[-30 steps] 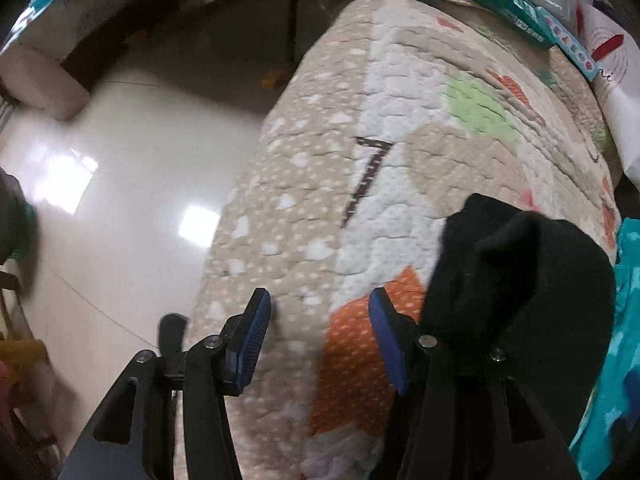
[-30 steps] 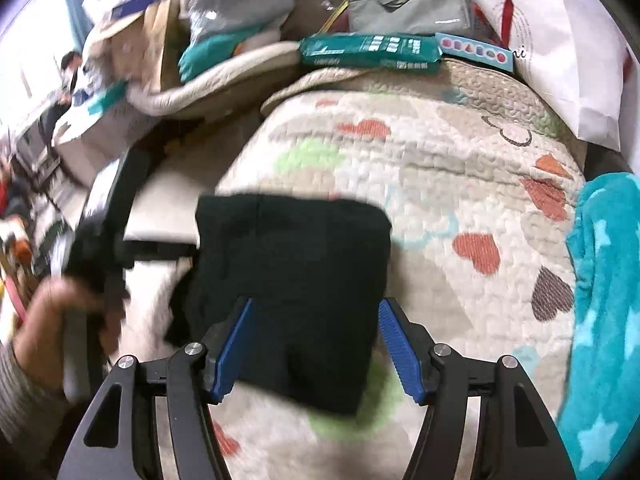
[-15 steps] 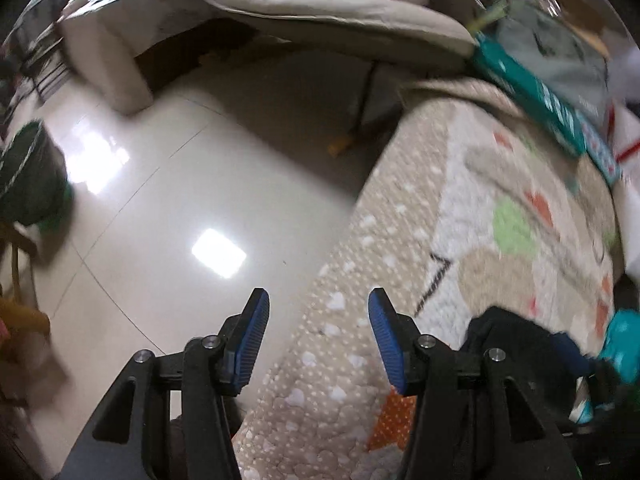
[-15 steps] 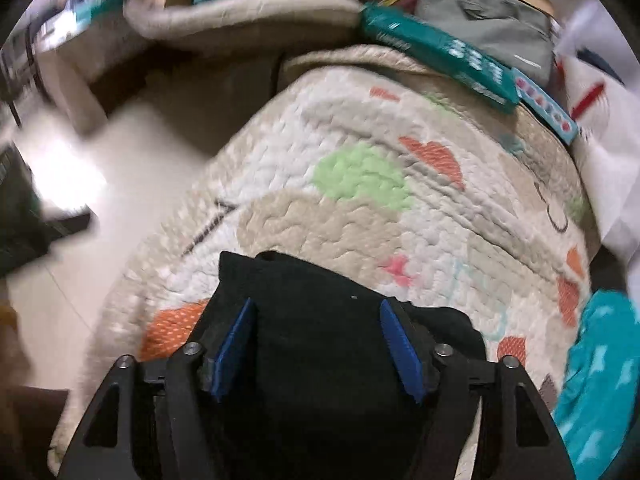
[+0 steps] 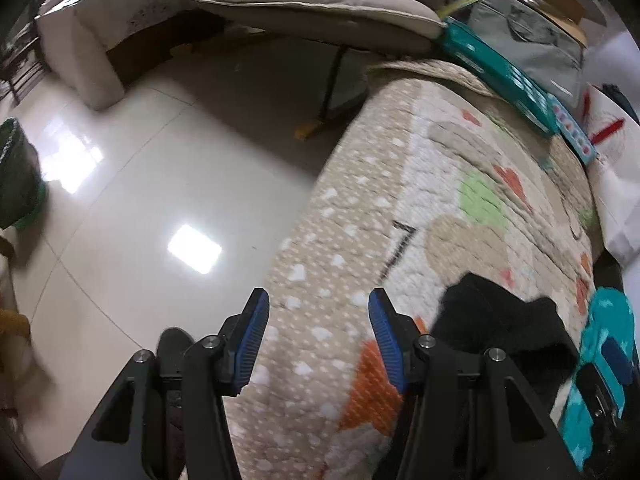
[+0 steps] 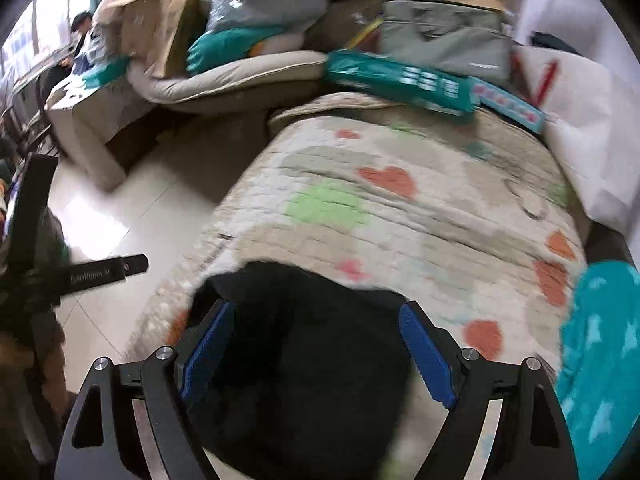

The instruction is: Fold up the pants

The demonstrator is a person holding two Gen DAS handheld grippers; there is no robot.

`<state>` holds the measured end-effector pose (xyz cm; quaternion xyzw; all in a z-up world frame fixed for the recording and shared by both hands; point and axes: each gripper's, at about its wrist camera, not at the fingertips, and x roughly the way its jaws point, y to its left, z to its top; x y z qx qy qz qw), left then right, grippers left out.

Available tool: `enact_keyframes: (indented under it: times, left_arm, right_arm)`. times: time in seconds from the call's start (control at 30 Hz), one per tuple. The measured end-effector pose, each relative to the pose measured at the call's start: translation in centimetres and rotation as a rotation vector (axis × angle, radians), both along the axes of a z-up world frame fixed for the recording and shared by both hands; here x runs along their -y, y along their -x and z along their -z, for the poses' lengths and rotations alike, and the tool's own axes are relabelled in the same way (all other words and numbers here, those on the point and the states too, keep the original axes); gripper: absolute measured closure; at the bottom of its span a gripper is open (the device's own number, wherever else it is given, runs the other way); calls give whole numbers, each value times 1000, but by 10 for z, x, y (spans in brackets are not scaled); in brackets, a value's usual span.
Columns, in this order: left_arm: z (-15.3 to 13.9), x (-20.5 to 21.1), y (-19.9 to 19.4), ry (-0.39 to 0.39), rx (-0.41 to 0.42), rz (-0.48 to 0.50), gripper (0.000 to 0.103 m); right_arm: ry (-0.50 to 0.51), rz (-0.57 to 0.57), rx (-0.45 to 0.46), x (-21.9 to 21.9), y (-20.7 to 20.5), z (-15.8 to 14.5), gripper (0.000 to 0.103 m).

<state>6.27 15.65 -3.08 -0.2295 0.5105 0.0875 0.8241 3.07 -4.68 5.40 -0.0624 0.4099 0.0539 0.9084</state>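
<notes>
The left tongs (image 5: 318, 340) stand apart at the bottom centre of their view, gripping nothing, with the quilted bedspread (image 5: 460, 216) showing between the blue pads. The folded black pants (image 5: 496, 320) lie on that bedspread at the lower right of the frame, just right of the right-hand pad (image 5: 382, 336). A glossy tiled floor (image 5: 160, 184) fills the left half.

The right tongs (image 6: 316, 352) are also spread wide at the bottom of their view, closed on nothing, with the black pants (image 6: 304, 360) filling the gap between the pads; whether the pads touch the cloth cannot be told. The heart-patterned bedspread (image 6: 400, 208) runs upward from there. A teal star-print blanket (image 6: 600, 360) sits at the right edge, and a teal box (image 6: 400, 80) lies across the upper centre.
</notes>
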Motion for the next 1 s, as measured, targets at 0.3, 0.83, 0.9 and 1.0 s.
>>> enact_keyframes:
  times: [0.3, 0.83, 0.9, 1.0]
  left_arm:
    - [3, 22, 19, 22, 49, 9, 52]
    - [1, -20, 20, 84, 49, -120, 51]
    - [2, -24, 19, 106, 42, -127, 51]
    - [1, -22, 19, 114, 45, -123, 51]
  right_arm:
    - [-203, 122, -22, 65, 39, 7, 14]
    - [428, -25, -147, -97, -83, 68, 19]
    - [463, -51, -124, -102, -78, 61, 20]
    - [346, -86, -50, -95, -68, 33, 20]
